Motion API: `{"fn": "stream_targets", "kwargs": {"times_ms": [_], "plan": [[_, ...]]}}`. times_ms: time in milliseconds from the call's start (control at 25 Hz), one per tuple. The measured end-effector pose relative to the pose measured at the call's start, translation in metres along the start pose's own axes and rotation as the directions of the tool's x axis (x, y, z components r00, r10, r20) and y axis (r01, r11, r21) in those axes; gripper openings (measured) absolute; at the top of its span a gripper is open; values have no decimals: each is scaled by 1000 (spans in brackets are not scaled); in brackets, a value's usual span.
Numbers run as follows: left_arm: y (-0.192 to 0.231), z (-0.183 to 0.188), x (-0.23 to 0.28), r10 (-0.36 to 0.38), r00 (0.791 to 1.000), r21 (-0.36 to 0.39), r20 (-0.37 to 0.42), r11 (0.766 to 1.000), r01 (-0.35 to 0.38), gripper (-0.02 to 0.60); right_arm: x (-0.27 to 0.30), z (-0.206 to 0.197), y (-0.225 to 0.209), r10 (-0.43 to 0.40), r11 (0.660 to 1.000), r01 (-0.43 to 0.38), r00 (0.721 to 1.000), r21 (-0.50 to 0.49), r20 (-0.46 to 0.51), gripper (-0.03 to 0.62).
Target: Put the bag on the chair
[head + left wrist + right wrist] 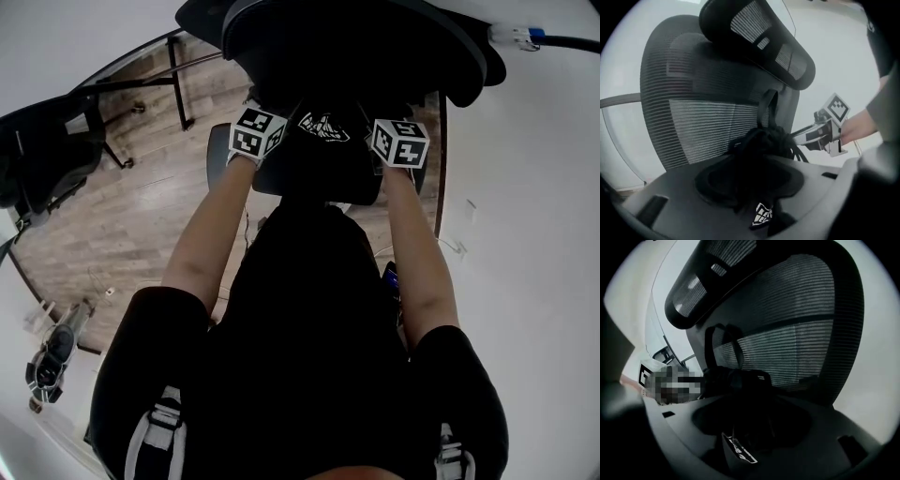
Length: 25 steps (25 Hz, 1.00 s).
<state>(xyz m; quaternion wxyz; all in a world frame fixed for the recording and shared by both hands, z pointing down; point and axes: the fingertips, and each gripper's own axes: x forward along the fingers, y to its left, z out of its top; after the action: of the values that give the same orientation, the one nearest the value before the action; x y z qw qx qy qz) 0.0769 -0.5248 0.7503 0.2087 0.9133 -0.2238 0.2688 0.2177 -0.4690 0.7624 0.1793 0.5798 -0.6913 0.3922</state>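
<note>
Black cloth bag with a white logo hangs between two tools. The left tool and the right tool each have their jaws pinched shut on its bunched cloth. The bag is up in the air, close to the back of the grey mesh office chair, over the seat.

Wood floor carries chair, black table legs at left.
</note>
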Motion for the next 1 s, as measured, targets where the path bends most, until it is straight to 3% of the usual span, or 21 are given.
{"fn": "stream_targets", "kwargs": {"times_ms": [240,400,720,1000], "plan": [[0,17,-54,64,996,-18,55,998,-63,166,-41,26,28,29,998,-25,998,-49,62,254],[-25,30,-92,68,993,-30,99,997,-66,166,-83,27,59,78,993,-69,993,-95,94,253],[-103,70,-177,34,976,41,214,998,-44,166,-172,35,121,201,962,-161,964,-222,173,239],[-176,113,-235,-26,948,136,316,991,-18,164,-249,48,168,305,914,-203,914,-350,267,209]]}}
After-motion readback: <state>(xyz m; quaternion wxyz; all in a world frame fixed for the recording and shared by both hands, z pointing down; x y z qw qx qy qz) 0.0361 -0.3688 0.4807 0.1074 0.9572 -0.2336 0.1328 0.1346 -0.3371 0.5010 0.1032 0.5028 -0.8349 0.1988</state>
